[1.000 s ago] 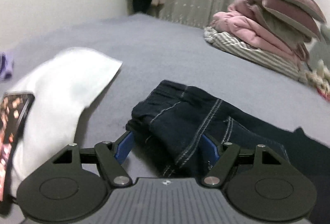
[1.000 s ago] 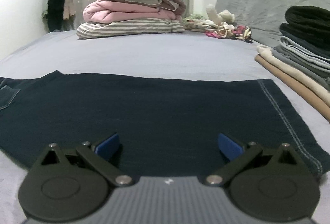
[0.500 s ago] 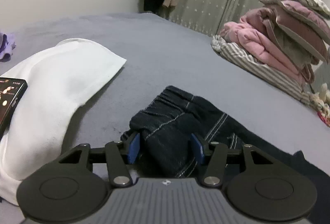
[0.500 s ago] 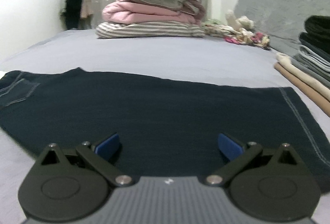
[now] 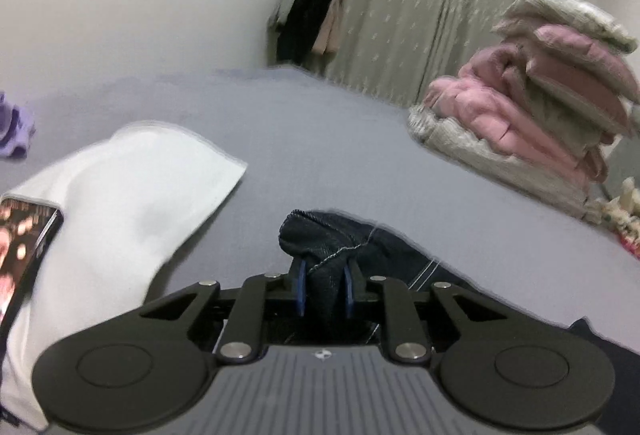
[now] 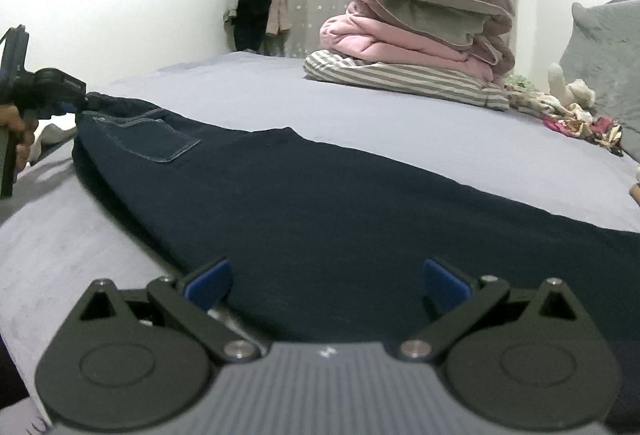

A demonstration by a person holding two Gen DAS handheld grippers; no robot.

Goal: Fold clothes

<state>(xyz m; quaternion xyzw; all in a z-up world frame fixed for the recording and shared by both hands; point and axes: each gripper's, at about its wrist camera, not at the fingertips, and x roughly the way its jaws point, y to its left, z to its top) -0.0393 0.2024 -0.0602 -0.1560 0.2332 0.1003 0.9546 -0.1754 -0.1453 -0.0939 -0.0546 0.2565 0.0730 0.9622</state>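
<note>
Dark jeans lie spread flat across the grey bed, waistband end toward the left, back pocket facing up, leg running off to the right edge of the right wrist view.

Left gripper: jaws closing, with a bunched fold of the waistband between the blue pads, which already press the denim from both sides. The same grip appears at the far left of the right wrist view, where a hand holds the tool at the garment's corner. Judgement: the corner is pinched so that end can be lifted and carried over for the first fold.

Right gripper: jaws spread wide, nothing between them, poised low over the near edge of the jeans partway along the leg. Likely positioned to take a second hold so both ends travel together and the cloth stays square. Contact with the fabric unclear; the gripper body hides the edge beneath it.

White cloth lies on the bed just left of the waistband, a phone resting on it; neither touches the jeans. Stacked pillows and bedding sit well apart at the far end.

Fold not yet started: garment is full length
</note>
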